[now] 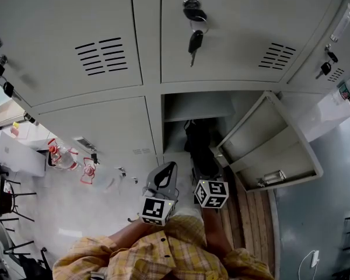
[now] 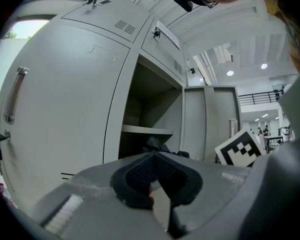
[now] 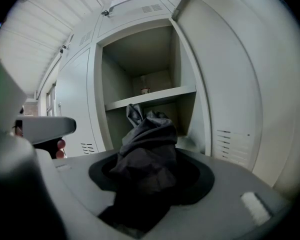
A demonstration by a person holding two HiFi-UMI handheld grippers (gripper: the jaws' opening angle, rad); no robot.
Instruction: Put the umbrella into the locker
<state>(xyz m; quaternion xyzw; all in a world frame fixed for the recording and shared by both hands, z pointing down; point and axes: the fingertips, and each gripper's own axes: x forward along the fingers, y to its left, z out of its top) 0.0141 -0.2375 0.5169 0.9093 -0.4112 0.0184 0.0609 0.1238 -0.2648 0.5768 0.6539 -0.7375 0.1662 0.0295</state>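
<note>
Black folded umbrella (image 3: 147, 149) — fabric crumpled, upright — just before the grey locker (image 3: 140, 54), which stands open.

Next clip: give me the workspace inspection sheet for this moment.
Surface: grey floor, wooden slats beside the lockers.
Job's things: black folded umbrella pointing into the open locker; its door swung wide.
Clutter: bottles at left; key hanging in an upper door.
Grippers: right gripper fingers closed on the umbrella; left gripper shut, empty.
Cables: white cable on the floor.
Surroundings: closed lockers.
</note>
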